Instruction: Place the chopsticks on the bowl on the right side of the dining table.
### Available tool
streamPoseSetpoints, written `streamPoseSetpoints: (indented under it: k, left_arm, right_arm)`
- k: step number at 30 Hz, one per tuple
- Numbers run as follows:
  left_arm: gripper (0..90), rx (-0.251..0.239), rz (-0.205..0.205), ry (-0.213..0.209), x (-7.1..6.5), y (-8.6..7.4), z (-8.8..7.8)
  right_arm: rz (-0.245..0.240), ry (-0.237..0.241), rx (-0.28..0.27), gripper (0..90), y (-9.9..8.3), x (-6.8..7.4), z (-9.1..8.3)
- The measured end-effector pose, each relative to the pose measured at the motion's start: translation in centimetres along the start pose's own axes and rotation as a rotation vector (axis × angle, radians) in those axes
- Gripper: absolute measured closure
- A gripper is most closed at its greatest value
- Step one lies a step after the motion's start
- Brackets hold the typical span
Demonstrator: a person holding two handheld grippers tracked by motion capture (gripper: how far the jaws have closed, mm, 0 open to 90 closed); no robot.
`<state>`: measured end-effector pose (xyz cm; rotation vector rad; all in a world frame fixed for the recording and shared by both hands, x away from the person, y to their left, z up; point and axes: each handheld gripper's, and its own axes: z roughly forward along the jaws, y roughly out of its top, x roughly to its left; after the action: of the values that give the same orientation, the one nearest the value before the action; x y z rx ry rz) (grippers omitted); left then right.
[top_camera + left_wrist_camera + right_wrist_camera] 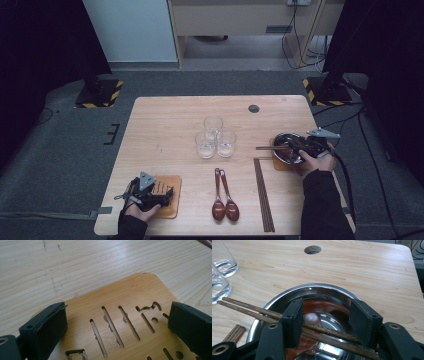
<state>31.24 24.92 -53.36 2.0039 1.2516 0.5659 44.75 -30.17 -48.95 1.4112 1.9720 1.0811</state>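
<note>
Over steel bowl [287,302], right claw [325,322] w/ jaws apart round chopsticks [249,307]; left claw [117,325] apart over mat [135,292].

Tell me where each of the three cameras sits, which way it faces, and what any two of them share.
High view: above the near table edge, looking forward and down; both forearms, left gripper, right gripper.
Left gripper view: on that gripper, looking down on the slotted wooden coaster between open jaws.
Right gripper view: on that gripper, looking into the steel bowl; chopsticks cross between the jaws.
Shared: right and high views show the bowl and glasses.
</note>
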Motion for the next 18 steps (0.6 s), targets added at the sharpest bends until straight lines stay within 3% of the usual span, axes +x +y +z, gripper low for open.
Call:
streamPoseSetpoints:
  k: [18]
  left_arm:
    - [1.4, 0.0, 0.0, 0.0, 0.0, 0.0, 0.0]
  right_arm:
    - [-0.002, 0.026, 0.018, 43.7, -0.15, 0.05, -0.01]
